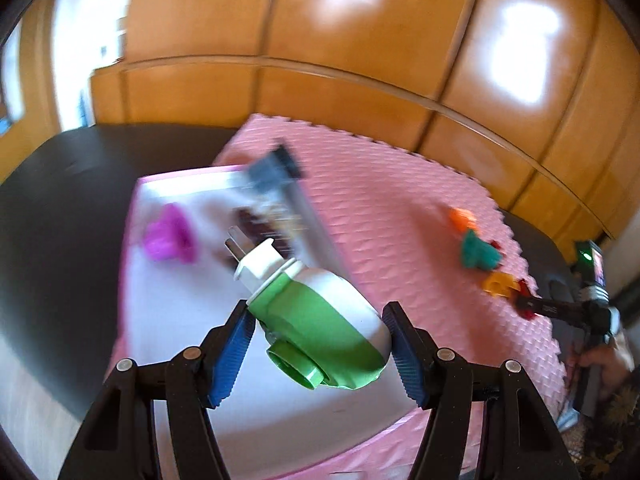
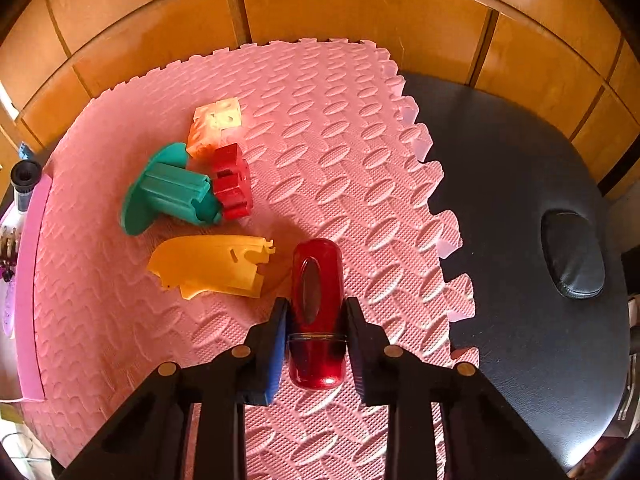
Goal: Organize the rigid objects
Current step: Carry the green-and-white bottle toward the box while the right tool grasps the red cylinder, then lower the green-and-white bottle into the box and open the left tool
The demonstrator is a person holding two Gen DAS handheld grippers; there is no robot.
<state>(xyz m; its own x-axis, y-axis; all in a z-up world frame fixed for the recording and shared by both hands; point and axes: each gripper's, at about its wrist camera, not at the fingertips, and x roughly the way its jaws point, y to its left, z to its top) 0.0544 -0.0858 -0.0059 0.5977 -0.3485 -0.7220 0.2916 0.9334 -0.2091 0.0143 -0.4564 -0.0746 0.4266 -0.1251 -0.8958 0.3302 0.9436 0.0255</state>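
Note:
My left gripper [image 1: 320, 332] is shut on a green and white plug-in device [image 1: 320, 320] with plug prongs, held above a white tray [image 1: 168, 320] with a pink rim. In the tray lie a magenta toy [image 1: 168, 236] and a blurred dark item [image 1: 272, 172]. My right gripper [image 2: 316, 320] is shut on a red translucent capsule [image 2: 317, 308] lying on the pink foam mat [image 2: 340, 140]. Beside it lie a yellow curved piece [image 2: 212, 264], a teal flanged part [image 2: 168, 192], a red gear [image 2: 232, 180] and an orange and cream block [image 2: 214, 124].
The mat lies on a black padded table [image 2: 520, 200] with an oval dent [image 2: 572, 252]. Wooden cabinet panels [image 1: 360, 40] stand behind. The tray's pink rim [image 2: 30, 280] shows at the left of the right wrist view. The right gripper shows in the left wrist view [image 1: 528, 304].

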